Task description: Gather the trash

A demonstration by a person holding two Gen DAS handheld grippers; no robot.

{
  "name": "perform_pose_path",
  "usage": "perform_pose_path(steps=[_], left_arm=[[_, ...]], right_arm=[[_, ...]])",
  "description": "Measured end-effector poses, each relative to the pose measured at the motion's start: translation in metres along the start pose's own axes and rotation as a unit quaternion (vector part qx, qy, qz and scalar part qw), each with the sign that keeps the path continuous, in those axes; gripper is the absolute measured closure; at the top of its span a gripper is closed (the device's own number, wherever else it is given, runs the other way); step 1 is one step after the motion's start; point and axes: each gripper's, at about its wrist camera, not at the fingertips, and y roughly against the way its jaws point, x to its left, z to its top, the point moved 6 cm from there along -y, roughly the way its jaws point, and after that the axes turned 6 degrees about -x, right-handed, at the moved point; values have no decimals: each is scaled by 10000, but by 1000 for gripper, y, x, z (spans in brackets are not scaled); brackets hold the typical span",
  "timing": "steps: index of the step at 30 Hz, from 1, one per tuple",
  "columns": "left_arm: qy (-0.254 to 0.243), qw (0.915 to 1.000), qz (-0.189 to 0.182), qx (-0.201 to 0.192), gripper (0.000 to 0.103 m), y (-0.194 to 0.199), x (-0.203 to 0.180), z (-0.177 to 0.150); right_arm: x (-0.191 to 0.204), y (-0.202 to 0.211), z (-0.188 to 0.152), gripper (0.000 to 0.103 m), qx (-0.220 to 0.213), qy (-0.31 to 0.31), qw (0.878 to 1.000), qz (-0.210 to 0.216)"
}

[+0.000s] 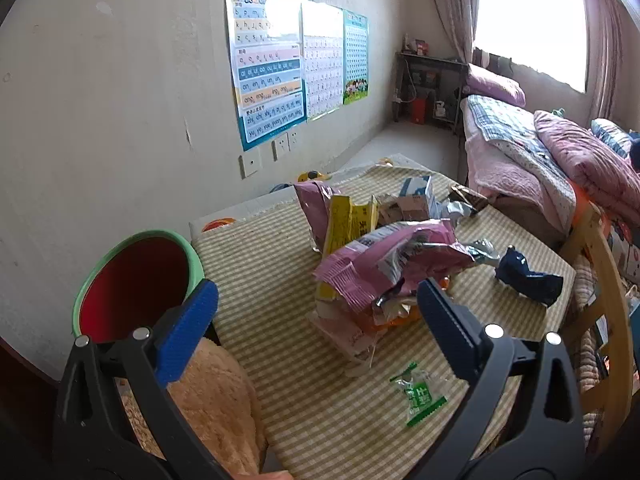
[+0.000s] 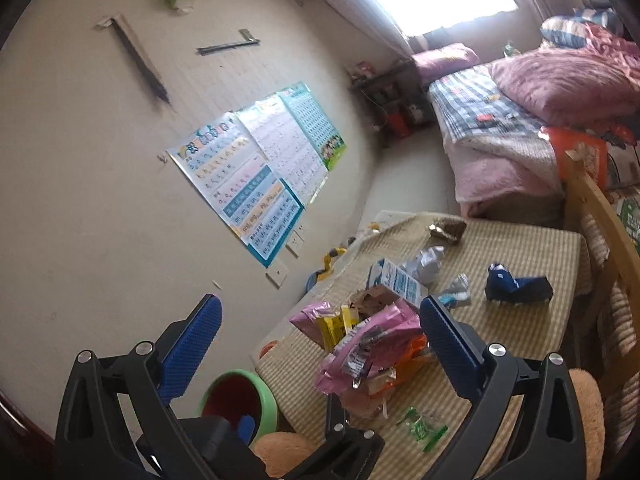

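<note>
**Pink wrappers heaped on the striped table, both tongs spread wide**

Pink foil wrappers (image 1: 384, 264) are piled at the middle of the table (image 1: 280, 280), which is covered by a green-and-cream striped cloth. A yellow packet (image 1: 346, 224) is wedged upright among them, and an orange wrapper (image 2: 412, 354) is seen under the near edge of the heap. Behind the pile a small blue-and-white carton (image 1: 418, 196) is tipped on its side, with crumpled silver foil (image 2: 428, 264) just beside it. A dark blue crumpled wrapper (image 1: 528, 276) lies apart, toward the bed side of the table. A green-and-clear candy wrapper (image 1: 418, 396) is laid flat near the front edge, between the heap and the cameras.

The left tongs (image 1: 316, 332) are held wide, nothing gripped, with the pile framed between the blue pads. The right tongs (image 2: 320, 344) are likewise spread wide and empty, raised above and behind the left ones, whose black frame is seen low in the right wrist view.

A red bin with a green rim (image 1: 136, 284) is placed at the left corner of the table, against the wall; no trash can be made out in it. A tan plush object (image 1: 216, 400) is seen just in front of the bin. Alphabet posters (image 1: 272, 64) are fixed to the wall, and a bed with pink and plaid bedding (image 1: 532, 148) is set beyond the table.
</note>
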Motion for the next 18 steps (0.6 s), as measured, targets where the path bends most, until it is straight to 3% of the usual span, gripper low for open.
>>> perform_pose_path(steps=[4,9,12,18], left_arm=[[-117,9999,-80,-8,5,0,-3,-2],[-50,10000,49,-58,5,0,13,5],[28,9997,181,-163,5,5,27,16],[61,9984,323,-453,5,18,41,33]], right_arm=[[3,3,2,7,-185,495,9984,-191],[-5,-3,-1,7,-434,1551,9813,-1052],[-21,-15,-11,7,-205,1538,9812,-1144],[-43,-40,-37,7,667,1062,9887,-821]])
